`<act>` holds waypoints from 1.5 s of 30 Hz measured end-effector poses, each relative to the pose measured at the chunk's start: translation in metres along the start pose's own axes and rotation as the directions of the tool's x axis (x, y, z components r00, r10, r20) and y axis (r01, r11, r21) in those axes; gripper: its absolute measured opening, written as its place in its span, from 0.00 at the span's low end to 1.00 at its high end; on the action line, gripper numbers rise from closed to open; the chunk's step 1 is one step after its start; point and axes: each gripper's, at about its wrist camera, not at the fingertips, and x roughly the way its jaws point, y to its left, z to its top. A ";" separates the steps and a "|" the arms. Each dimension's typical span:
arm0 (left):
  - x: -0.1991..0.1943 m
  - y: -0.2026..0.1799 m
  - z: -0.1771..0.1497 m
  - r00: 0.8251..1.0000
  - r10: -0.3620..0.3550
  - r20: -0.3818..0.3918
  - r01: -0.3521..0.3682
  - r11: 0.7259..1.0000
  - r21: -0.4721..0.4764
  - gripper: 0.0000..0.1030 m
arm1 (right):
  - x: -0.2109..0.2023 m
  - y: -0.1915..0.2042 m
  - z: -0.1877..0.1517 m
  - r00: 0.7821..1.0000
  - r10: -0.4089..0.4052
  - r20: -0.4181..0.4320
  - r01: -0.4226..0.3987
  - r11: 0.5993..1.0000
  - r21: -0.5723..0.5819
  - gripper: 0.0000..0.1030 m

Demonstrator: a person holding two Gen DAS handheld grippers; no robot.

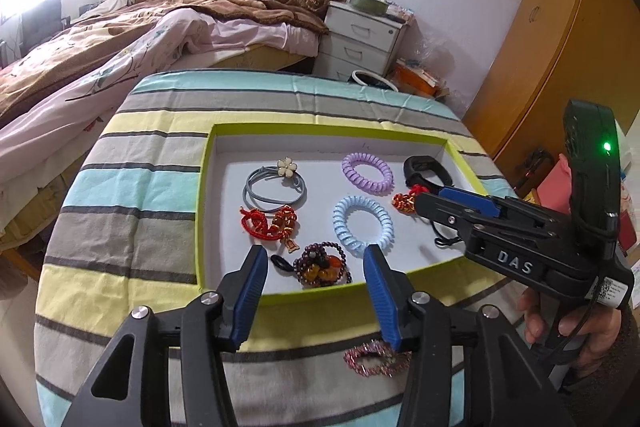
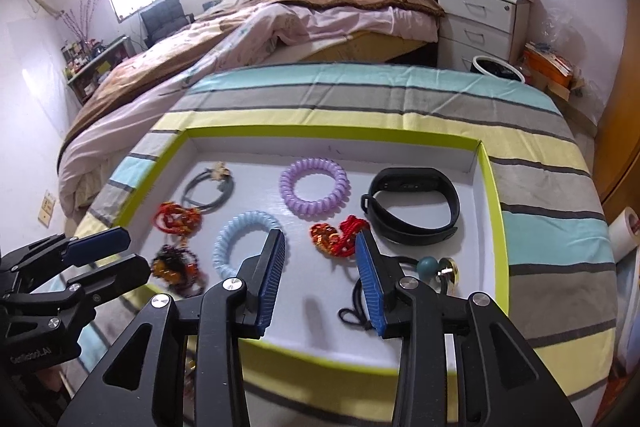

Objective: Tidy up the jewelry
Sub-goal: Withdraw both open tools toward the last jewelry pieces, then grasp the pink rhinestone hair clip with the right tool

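A white tray with a lime-green rim (image 1: 204, 187) holds several pieces. Among them are a purple coil tie (image 1: 367, 171), a blue coil tie (image 1: 363, 223), a black wristband (image 2: 416, 207), a red knot charm (image 2: 340, 239) and a grey flower hair tie (image 1: 276, 183). My left gripper (image 1: 315, 249) hangs open over the tray's near edge, above a dark bead bracelet (image 1: 324, 265). A pink tinsel tie (image 1: 376, 353) lies outside the tray, under that gripper's right finger. My right gripper (image 2: 320, 235) is open and empty over the tray's right half. A black cord tie with a teal ball (image 2: 428, 265) lies beside it.
The tray lies on a table under a striped cloth (image 1: 120, 227). An unmade bed (image 1: 120, 47) stands behind on the left. A white drawer unit (image 1: 360, 39), a bin (image 2: 498, 69) and a wooden wardrobe (image 1: 560, 47) are at the back right. A hand (image 1: 568, 323) holds the right gripper.
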 end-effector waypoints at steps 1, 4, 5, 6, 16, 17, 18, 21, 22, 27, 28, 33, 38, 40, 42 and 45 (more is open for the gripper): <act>-0.004 0.001 -0.001 1.000 -0.002 0.007 0.002 1.000 -0.003 0.48 | -0.006 0.002 -0.002 1.000 0.006 0.011 -0.006 1.000 -0.002 0.37; -0.017 0.004 -0.008 1.000 0.000 0.025 0.000 1.000 -0.011 0.49 | -0.020 0.008 -0.009 0.999 0.031 0.031 -0.031 1.000 -0.005 0.37; -0.020 0.005 -0.010 1.000 0.003 0.029 -0.003 1.000 -0.015 0.49 | -0.024 0.011 -0.013 0.999 0.040 0.036 -0.040 0.999 -0.012 0.37; -0.024 0.006 -0.013 0.999 0.007 0.033 -0.007 1.000 -0.020 0.49 | -0.028 0.013 -0.016 0.998 0.047 0.038 -0.046 0.999 -0.018 0.38; -0.048 0.022 -0.042 0.999 0.016 0.033 -0.014 0.999 -0.043 0.50 | -0.026 0.044 -0.051 0.992 0.118 -0.033 -0.120 0.991 -0.060 0.38; -0.049 0.024 -0.045 0.999 0.021 0.030 -0.020 0.999 -0.046 0.50 | -0.026 0.046 -0.053 0.992 0.122 -0.035 -0.124 0.990 -0.065 0.38; -0.051 0.026 -0.047 0.999 0.025 0.028 -0.024 0.999 -0.047 0.50 | -0.027 0.048 -0.056 0.991 0.132 -0.033 -0.134 0.989 -0.071 0.38; -0.056 0.032 -0.053 0.999 0.034 0.029 -0.032 0.998 -0.060 0.50 | -0.025 0.057 -0.059 0.985 0.168 -0.047 -0.172 0.980 -0.103 0.38; -0.057 0.033 -0.054 0.999 0.034 0.029 -0.032 0.998 -0.062 0.50 | -0.024 0.062 -0.059 0.983 0.176 -0.052 -0.181 0.976 -0.120 0.38; -0.063 0.044 -0.062 0.998 0.049 0.028 -0.047 0.996 -0.079 0.50 | -0.018 0.083 -0.061 0.977 0.202 -0.069 -0.212 0.955 -0.206 0.38; -0.063 0.046 -0.064 0.998 0.049 0.025 -0.047 0.996 -0.082 0.50 | -0.016 0.087 -0.062 0.976 0.202 -0.077 -0.215 0.949 -0.230 0.38; -0.065 0.052 -0.070 0.999 0.047 0.018 -0.045 0.994 -0.100 0.50 | -0.008 0.097 -0.069 0.977 0.172 -0.126 -0.202 0.935 -0.293 0.38; -0.067 0.055 -0.070 0.999 0.041 0.022 -0.038 0.994 -0.107 0.50 | -0.008 0.100 -0.080 0.968 0.166 -0.190 -0.219 0.926 -0.308 0.38; -0.066 0.055 -0.071 0.999 0.037 0.022 -0.034 0.994 -0.107 0.50 | -0.009 0.100 -0.083 0.970 0.153 -0.188 -0.207 0.926 -0.315 0.38; -0.065 0.052 -0.070 0.999 0.034 0.019 -0.032 0.994 -0.101 0.50 | -0.010 0.100 -0.084 0.972 0.145 -0.187 -0.198 0.931 -0.307 0.38; -0.065 0.047 -0.071 0.999 0.030 0.017 -0.028 0.995 -0.091 0.50 | -0.010 0.098 -0.083 0.972 0.144 -0.183 -0.190 0.946 -0.262 0.38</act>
